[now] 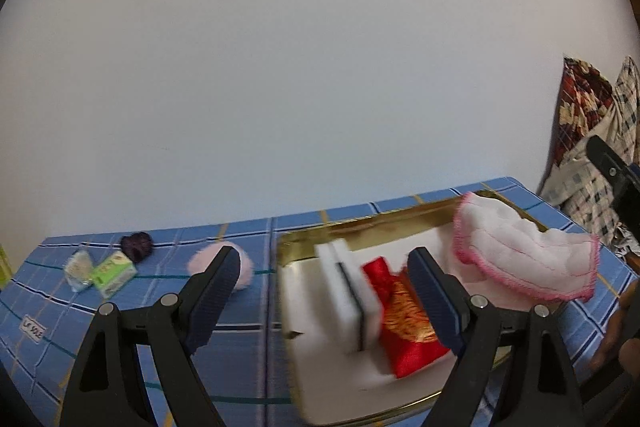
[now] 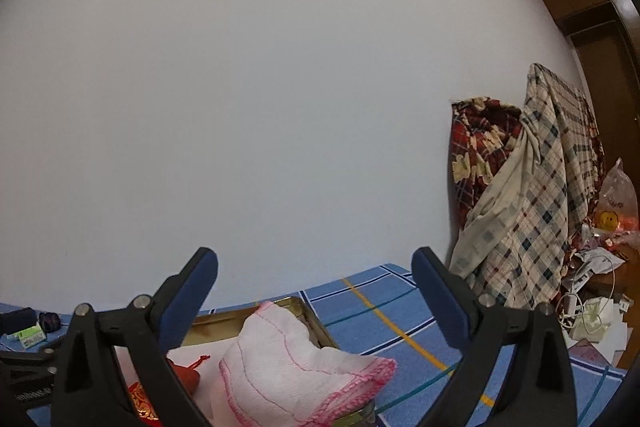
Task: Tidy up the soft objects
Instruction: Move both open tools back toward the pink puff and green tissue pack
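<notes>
A gold-rimmed tray [image 1: 304, 239] with a white floor holds a white sponge [image 1: 348, 299] with a dark stripe, leaning on a red and gold pouch [image 1: 408, 323]. A white cloth [image 1: 520, 255] with pink edging lies draped over the tray's far right corner. My left gripper [image 1: 326, 287] hovers open before the tray, its pads clear of the sponge. A pink fluffy puff [image 1: 208, 263] lies left of the tray, partly behind my left finger. My right gripper [image 2: 316, 279] stands open above the cloth [image 2: 296, 359], with nothing between its fingers.
On the blue checked tablecloth [image 1: 248, 299], far left, lie a green tissue packet [image 1: 114, 273], a clear packet [image 1: 78, 269] and a dark purple scrunchie [image 1: 138, 245]. Plaid fabrics [image 2: 528, 195] are piled past the table's right end, with cables and a plastic bag [image 2: 616, 199] beyond. A white wall stands behind.
</notes>
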